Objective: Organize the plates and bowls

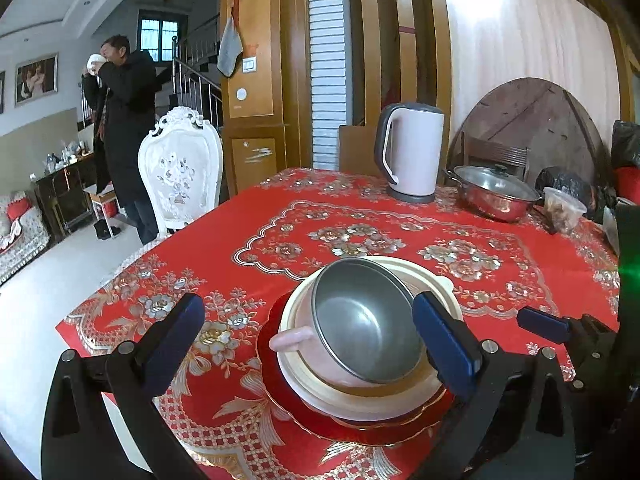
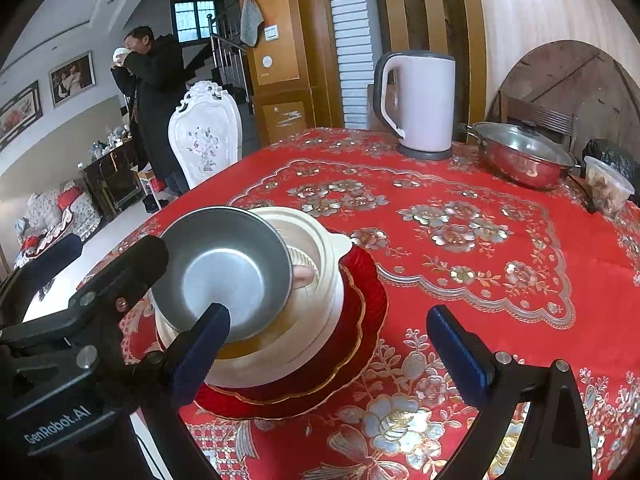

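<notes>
A stack stands on the red floral tablecloth (image 1: 360,216): a red plate (image 1: 280,392) at the bottom, a cream bowl (image 1: 400,400) on it, then a pink handled bowl (image 1: 292,338). A steel bowl (image 1: 360,320) lies tilted in the pink one. My left gripper (image 1: 310,344) is open and straddles the stack, its right pad close to the steel rim. In the right wrist view the steel bowl (image 2: 228,268), pink bowl (image 2: 304,274), cream bowl (image 2: 320,240) and red plate (image 2: 368,296) sit left of centre. My right gripper (image 2: 330,354) is open, its left finger in front of the stack.
At the table's far side stand a pink kettle (image 1: 412,152), a steel pot with a glass lid (image 1: 494,196) and a plastic food tub (image 1: 564,208). A white chair (image 1: 180,168) is at the left edge. A person (image 1: 124,120) stands beyond, drinking from a bowl.
</notes>
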